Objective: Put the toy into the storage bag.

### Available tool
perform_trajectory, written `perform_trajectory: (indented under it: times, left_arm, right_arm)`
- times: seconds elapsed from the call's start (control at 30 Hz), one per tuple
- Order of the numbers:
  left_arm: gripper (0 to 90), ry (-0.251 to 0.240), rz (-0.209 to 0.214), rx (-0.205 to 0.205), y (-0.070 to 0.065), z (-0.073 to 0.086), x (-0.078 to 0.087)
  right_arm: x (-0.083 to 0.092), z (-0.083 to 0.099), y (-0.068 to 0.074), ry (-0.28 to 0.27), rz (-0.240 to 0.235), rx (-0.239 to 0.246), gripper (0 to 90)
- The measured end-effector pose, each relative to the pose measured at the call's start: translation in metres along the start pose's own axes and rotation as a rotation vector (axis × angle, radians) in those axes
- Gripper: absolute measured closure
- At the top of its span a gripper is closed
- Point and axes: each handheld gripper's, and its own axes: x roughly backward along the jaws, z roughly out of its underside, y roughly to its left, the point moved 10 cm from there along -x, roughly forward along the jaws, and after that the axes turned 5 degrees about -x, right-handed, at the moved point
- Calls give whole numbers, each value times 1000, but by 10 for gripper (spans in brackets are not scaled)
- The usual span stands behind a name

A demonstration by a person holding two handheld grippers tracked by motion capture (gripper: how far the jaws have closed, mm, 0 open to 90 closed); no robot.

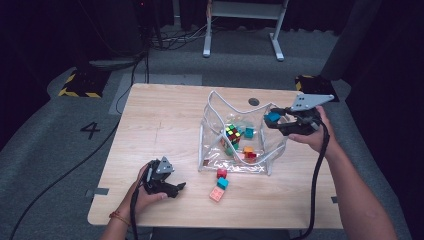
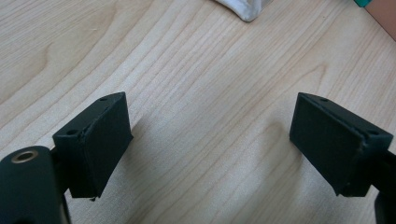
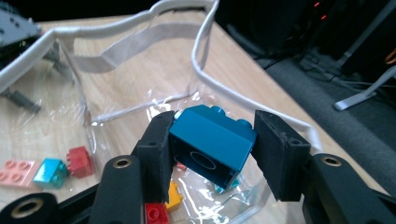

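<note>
My right gripper [image 1: 274,120] [image 3: 212,147] is shut on a blue toy brick [image 3: 212,142] [image 1: 272,117] and holds it above the right rim of a clear plastic bag [image 1: 240,135] with white trim. Inside the bag lie a colour cube [image 1: 232,133], a teal brick [image 1: 248,132] and orange and red bricks [image 1: 248,153]. My left gripper [image 1: 177,189] [image 2: 210,144] rests open on the wood near the front left, with bare table between its pads. Red [image 1: 221,173], teal [image 1: 222,183] and pink [image 1: 217,194] bricks lie on the table in front of the bag.
The wooden table [image 1: 160,125] has a round hole [image 1: 254,101] behind the bag. In the right gripper view the red [image 3: 79,161], teal [image 3: 51,172] and pink [image 3: 16,171] bricks lie at lower left. A white desk frame [image 1: 240,30] and cables sit on the floor beyond.
</note>
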Motion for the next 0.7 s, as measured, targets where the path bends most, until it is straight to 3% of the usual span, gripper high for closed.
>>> perform_trajectory:
  times: [0.1, 0.2, 0.37, 0.5, 0.7]
  left_arm:
    - [127, 0, 0, 0, 0, 0, 0]
    - [127, 0, 0, 0, 0, 0, 0]
    - [127, 0, 0, 0, 0, 0, 0]
    - [127, 0, 0, 0, 0, 0, 0]
    - [127, 0, 0, 0, 0, 0, 0]
  right_arm:
    - [-11, -2, 5, 36, -26, 23, 499]
    - [-25, -2, 12, 103, -45, 65, 498]
    - [-43, -1, 18, 194, -83, 95, 498]
    - [-56, 7, 18, 316, -88, 125, 498]
    - [-67, 14, 16, 418, -95, 144, 498]
